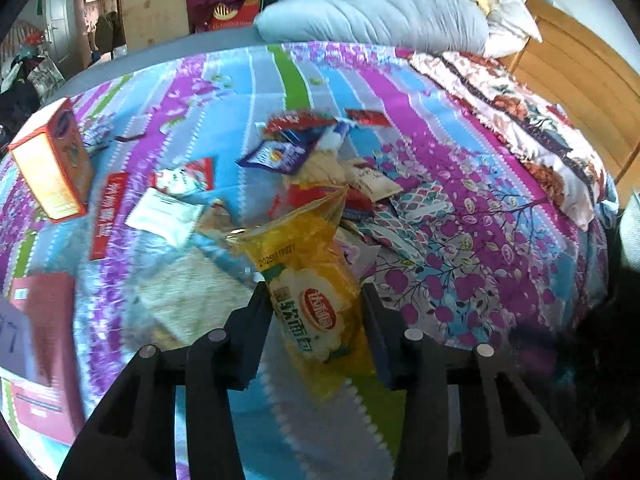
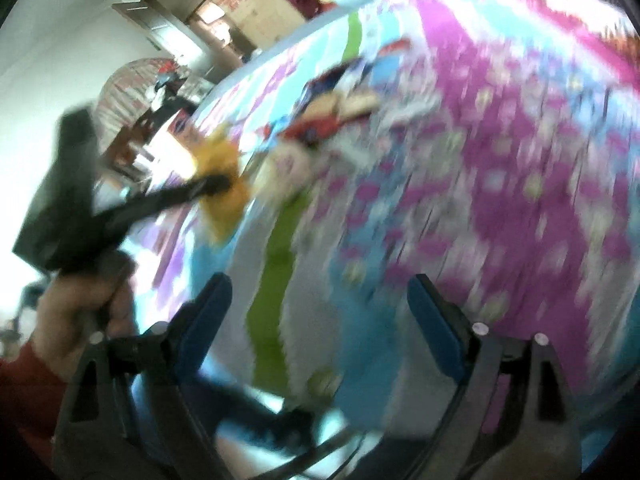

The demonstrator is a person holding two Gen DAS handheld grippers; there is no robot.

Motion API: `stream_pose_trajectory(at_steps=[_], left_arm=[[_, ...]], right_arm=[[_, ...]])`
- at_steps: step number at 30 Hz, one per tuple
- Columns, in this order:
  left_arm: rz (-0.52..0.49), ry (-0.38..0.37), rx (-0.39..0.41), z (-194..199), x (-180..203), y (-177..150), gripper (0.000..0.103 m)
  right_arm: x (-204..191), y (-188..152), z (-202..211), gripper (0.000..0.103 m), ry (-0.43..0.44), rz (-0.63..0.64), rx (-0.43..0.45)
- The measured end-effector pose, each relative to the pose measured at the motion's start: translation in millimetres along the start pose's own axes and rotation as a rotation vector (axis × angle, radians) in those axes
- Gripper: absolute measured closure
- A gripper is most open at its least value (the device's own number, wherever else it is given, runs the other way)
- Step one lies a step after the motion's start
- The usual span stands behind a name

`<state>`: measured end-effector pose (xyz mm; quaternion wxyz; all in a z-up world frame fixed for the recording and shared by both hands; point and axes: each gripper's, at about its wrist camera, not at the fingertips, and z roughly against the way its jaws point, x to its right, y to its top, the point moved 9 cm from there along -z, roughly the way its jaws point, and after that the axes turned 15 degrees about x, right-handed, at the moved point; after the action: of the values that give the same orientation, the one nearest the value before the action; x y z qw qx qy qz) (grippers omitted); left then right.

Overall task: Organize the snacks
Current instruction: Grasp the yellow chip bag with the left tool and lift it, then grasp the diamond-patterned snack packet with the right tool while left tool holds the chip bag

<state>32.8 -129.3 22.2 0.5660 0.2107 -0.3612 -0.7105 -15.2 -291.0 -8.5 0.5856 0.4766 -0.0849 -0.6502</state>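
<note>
Left wrist view: a yellow bread packet [image 1: 316,280] is clamped in the left claw [image 1: 316,316] above the bed [image 1: 460,200], its lower end hidden. Behind lies a snack pile [image 1: 320,160]. Right wrist view is badly blurred; the right claw [image 2: 320,308] gapes, holding nothing.

yellow bread packet [image 1: 316,280] upright above a loose snack pile [image 1: 320,160] on the bedspread

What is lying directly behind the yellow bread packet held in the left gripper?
Behind the yellow bread packet in the left gripper lies a snack pile on the bedspread: purple, red and beige wrappers. The packet hides the pile's near edge.
</note>
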Motion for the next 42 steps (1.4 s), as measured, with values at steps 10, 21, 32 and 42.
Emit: stream_pose_trajectory(at_steps=[10,21,32,42], left_arm=[[0.051,0.002,0.051,24.3,-31.7,13.3,0.058],[0.089,-0.019,0.050,19.9,-37.7,10.5,0.058],[0.087,-0.025,0.064,26.1,-36.0,12.6,0.058],[0.089,-0.034,0.076,33.8,-35.0,14.6,0.058]], right_arm=[[40.4,68.4,-109.6,0.014,-0.219,0.193,-0.006],[41.7,59.5,-130.1,0.027,-0.314,0.309,-0.044],[43.9,74.3,-96.5,0.082,-0.257,0.237,0.037],[-2.7,51.9,-73.1,0.091,-0.062,0.250,-0.054]])
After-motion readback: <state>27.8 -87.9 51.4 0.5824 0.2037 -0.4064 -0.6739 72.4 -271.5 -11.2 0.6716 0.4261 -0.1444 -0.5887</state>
